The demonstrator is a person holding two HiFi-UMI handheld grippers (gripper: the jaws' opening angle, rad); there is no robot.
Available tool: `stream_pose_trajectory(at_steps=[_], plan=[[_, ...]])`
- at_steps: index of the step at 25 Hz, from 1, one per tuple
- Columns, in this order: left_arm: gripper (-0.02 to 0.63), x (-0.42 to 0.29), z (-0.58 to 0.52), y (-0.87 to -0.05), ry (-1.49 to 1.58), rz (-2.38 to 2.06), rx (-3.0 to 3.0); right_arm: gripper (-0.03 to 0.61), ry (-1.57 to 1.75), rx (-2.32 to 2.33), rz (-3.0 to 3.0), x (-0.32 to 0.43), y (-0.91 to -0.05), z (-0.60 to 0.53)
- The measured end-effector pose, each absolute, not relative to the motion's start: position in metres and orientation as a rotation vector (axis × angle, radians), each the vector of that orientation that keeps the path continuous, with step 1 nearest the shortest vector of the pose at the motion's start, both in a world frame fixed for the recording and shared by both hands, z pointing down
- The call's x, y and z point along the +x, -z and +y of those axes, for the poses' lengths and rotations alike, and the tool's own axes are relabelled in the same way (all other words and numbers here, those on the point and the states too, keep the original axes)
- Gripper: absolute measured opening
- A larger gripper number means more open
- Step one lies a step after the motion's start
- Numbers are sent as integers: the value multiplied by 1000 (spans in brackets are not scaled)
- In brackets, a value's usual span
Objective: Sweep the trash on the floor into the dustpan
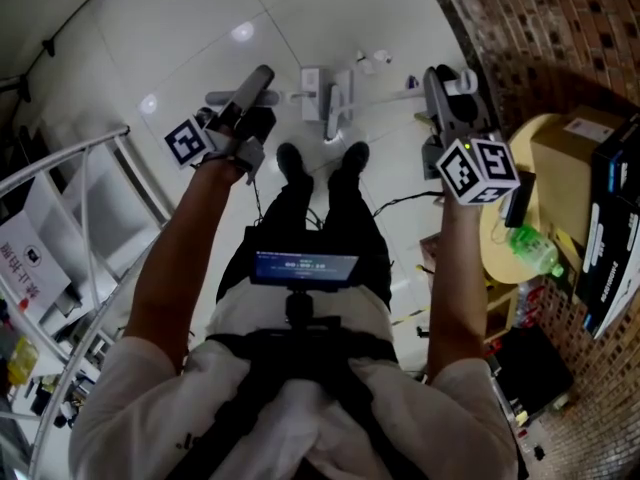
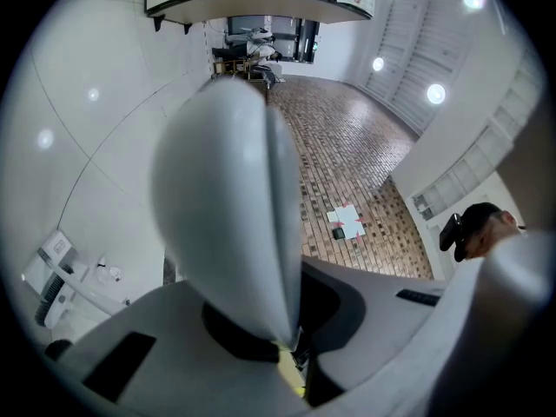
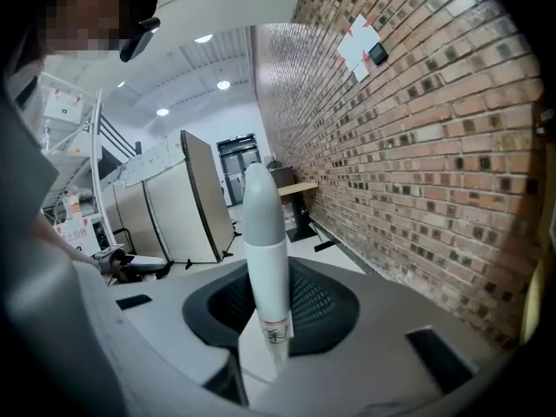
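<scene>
The person is standing over the white floor (image 1: 200, 28) with both grippers hanging above it, and no sweeping is happening yet. The left gripper (image 1: 263, 75) is showing its jaws pressed together on nothing. The right gripper (image 1: 434, 76) is showing its jaws a little apart, and I am judging it empty too. The dustpan (image 1: 311, 93) and what I am taking for the broom (image 1: 341, 108), both white, are lying side by side just ahead of the shoes (image 1: 291, 160). They are sitting in the open middle of the floor, well apart from the edge where it is meeting the brick wall (image 1: 560, 28). The trash (image 1: 382, 57) is lying just beyond them. The step in hand is looking like the pick-up. Doing it well is probably meaning opening both jaws wide before going down and taking each handle square across. The dustpan's lip is then needing to sit flat on the floor, facing the scraps. Counting: two grippers, one dustpan, one broom, and two small pale scraps, as far as I am making out.
</scene>
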State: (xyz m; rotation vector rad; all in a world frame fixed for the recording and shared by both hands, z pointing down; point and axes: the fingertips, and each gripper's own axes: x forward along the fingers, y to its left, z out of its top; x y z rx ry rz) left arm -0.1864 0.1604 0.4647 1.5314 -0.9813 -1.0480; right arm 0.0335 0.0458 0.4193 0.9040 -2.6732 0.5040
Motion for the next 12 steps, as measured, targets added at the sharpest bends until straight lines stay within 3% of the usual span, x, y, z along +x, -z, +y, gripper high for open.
stream_pose_trajectory(at_steps=[12], plan=[[0, -197, 130, -445, 1008, -937, 1604, 75, -249, 807, -2523, 55, -396, 43]])
